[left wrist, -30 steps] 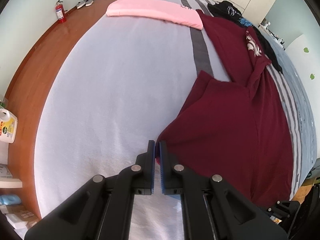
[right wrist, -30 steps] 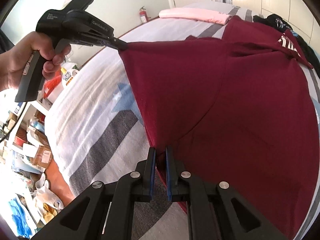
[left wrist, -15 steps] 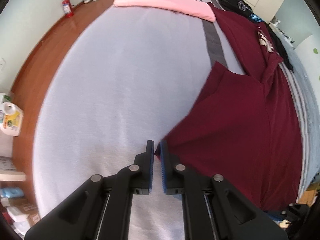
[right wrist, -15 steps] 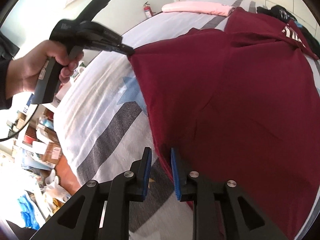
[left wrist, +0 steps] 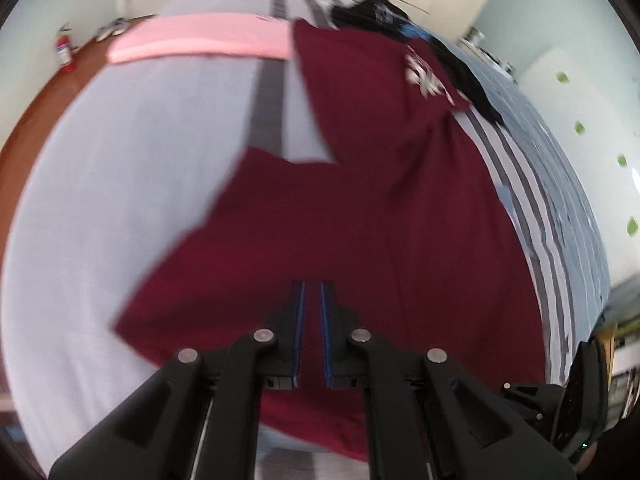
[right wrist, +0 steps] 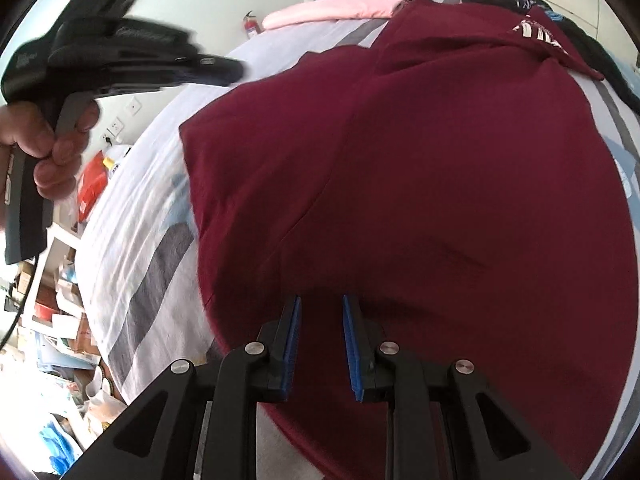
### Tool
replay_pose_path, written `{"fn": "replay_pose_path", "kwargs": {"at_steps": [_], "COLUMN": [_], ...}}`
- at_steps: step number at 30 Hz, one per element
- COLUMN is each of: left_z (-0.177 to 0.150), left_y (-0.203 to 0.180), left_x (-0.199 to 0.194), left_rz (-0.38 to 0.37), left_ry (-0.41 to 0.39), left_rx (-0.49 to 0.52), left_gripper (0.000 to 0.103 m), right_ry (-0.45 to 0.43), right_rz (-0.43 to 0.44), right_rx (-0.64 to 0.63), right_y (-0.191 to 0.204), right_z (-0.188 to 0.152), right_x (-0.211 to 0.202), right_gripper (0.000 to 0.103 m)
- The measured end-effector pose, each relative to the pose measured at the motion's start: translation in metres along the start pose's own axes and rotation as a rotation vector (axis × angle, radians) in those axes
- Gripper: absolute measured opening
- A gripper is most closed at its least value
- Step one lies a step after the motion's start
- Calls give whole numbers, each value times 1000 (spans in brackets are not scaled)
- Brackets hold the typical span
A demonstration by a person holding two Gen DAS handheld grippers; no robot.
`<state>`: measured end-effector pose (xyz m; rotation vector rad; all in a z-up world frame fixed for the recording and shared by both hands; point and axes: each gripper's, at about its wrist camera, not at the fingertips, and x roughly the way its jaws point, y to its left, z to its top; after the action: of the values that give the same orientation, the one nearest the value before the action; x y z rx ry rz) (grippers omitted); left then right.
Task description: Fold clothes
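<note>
the maroon shirt (right wrist: 440, 184) lies spread over the bed (left wrist: 100, 200), reaching its near edge, with a sleeve folded in toward the far end. the left gripper (left wrist: 311, 308) hovers over the cloth with jaws slightly apart, nothing between them. the right gripper (right wrist: 320, 320) has its jaws apart too, above the hem. the shirt looks light, limp and soft; it will sag and drape, not hold a shape. best taken by pinching hem corners or the shoulder seam, both sides at once.
</note>
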<state>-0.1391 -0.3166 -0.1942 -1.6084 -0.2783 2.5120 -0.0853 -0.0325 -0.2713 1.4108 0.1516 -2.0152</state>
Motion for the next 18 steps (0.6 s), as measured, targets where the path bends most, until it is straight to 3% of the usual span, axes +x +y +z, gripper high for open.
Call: {"fn": "replay_pose_path", "kwargs": {"at_steps": [3,7,11,13,15,18], "left_z": [-20,-23,6,27,49,78], "left_y": [13,23,30,32,35,40], "left_x": [27,21,-1,-4,1,22], "left_rz": [53,77,99,103,94,106], "left_ry": [84,78,-8,-60,-90,-73], "left_rx": [-24,-31,-65,-45,-35,16], "left_gripper": [5,4,6,18,20,20], "right_ry": [0,7,35,24,-6,-54], "right_rz": [6,22,43,39,17,-44], "right_rx": [13,17,-5,0,16,63], "right_y": [-1,-5,-4,-9,-21,-49], "right_z": [-2,-4,3,10,16,30], "right_x": [2,0,-1,-8,-17,-26], "right_gripper": [21,21,21,21,21,21]}}
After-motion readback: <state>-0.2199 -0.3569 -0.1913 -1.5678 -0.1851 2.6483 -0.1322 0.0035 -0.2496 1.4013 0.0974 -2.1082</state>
